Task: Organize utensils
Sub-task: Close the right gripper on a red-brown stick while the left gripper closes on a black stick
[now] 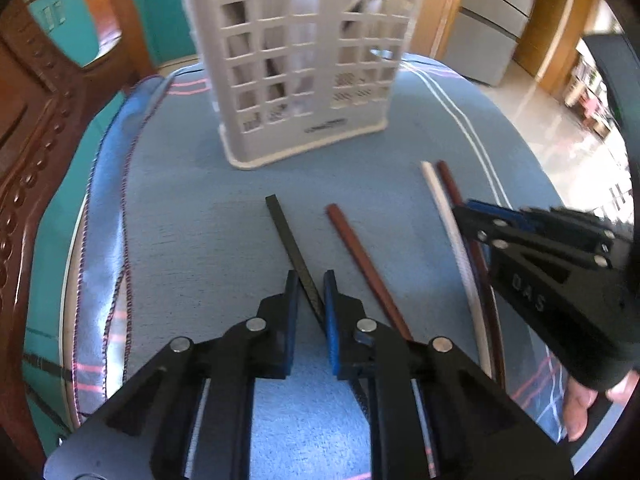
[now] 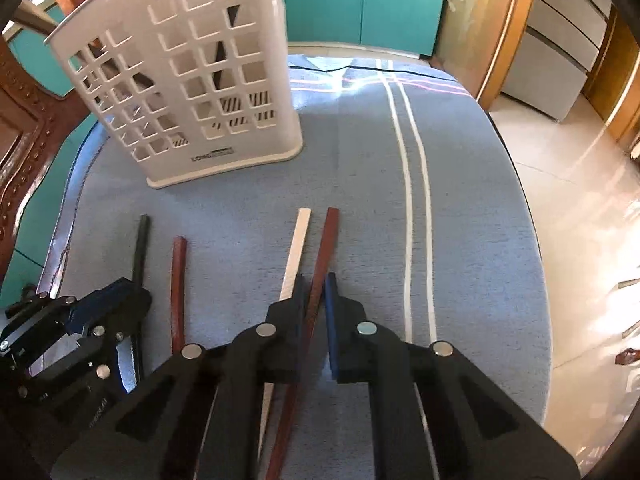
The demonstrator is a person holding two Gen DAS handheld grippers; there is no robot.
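Four slim, stiff chopsticks lie mid-frame on the blue cloth. Your left gripper straddles the black square chopstick, jaws spread; your right gripper straddles the reddish-brown wooden chopstick, unclosed. Light, likely slippery: pinch mid-shaft. White slotted plastic holder stands upper left.

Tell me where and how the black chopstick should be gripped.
Grip the black chopstick mid-shaft, coming from above with the jaws across its width. It lies flat on the blue cloth, long and thin, apart from the brown one beside it.
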